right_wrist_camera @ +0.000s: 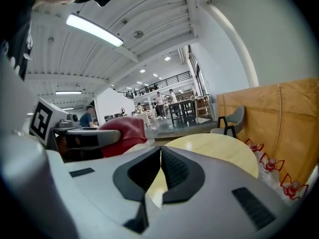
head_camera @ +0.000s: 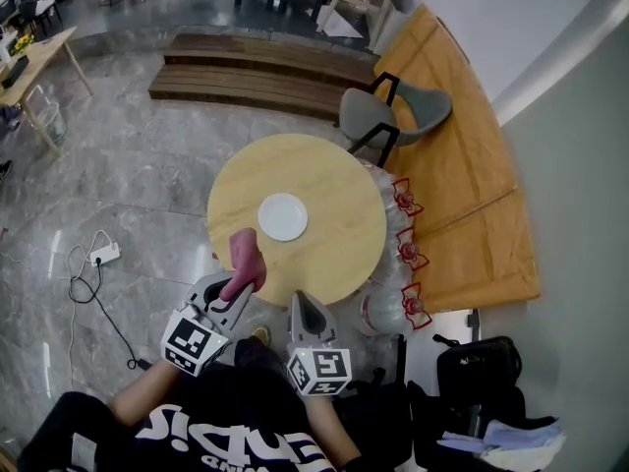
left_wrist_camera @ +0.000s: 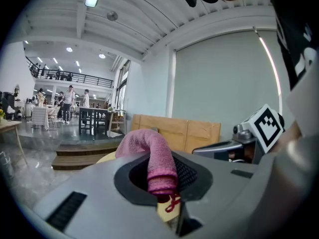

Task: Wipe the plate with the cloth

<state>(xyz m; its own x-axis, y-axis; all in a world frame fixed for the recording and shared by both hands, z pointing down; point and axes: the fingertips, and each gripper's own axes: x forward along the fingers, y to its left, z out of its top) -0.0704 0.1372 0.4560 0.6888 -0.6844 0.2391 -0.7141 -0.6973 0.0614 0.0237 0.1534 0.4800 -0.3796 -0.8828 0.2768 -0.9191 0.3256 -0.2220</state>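
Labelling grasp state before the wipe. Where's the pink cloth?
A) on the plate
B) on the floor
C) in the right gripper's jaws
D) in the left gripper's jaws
D: the left gripper is clamped on the pink cloth; the plate sits bare, and the right gripper is shut on nothing.

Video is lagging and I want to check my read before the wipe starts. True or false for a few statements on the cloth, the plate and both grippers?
1. The left gripper is shut on the pink cloth. True.
2. The right gripper holds the plate. False: its jaws are together with nothing between them, and the white plate lies on the round wooden table.
3. The cloth is pressed flat on the plate. False: it sticks up from the left gripper near the table's near edge, beside the plate.
4. A grey chair stands at the table's far side. True.
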